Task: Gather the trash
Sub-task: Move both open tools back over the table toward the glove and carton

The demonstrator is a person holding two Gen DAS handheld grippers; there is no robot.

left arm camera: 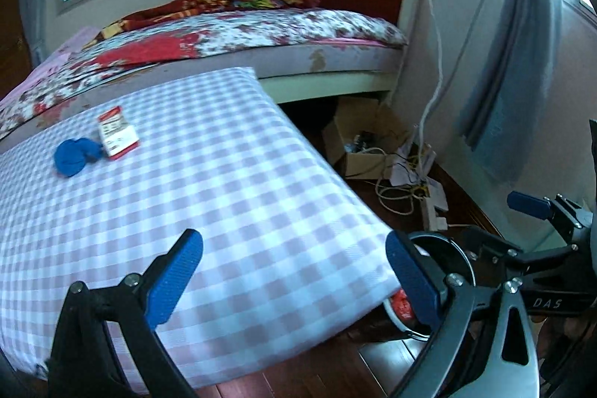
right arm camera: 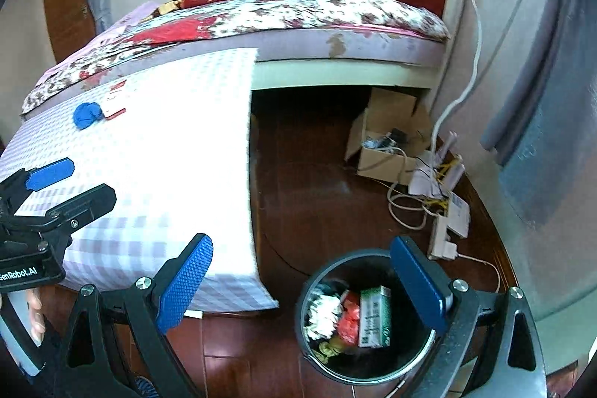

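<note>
A crumpled blue wad [left arm camera: 74, 156] and a red-and-white packet [left arm camera: 117, 132] lie together on the checked tablecloth [left arm camera: 209, 181], far left; both also show in the right wrist view, wad [right arm camera: 86, 114] and packet [right arm camera: 115, 103]. My left gripper [left arm camera: 294, 282] is open and empty over the table's near edge. My right gripper [right arm camera: 306, 290] is open and empty above a black trash bin [right arm camera: 309, 342] on the floor. The bin holds a green-white carton [right arm camera: 375, 317], red wrapper and white paper. The left gripper shows at the left of the right wrist view [right arm camera: 71, 181].
A bed with a floral cover [right arm camera: 298, 13] and red headboard stands behind the table. An open cardboard box [right arm camera: 384, 144], a cable tangle and a power strip [right arm camera: 446, 230] lie on the dark wood floor by the wall. Grey curtains hang at the right.
</note>
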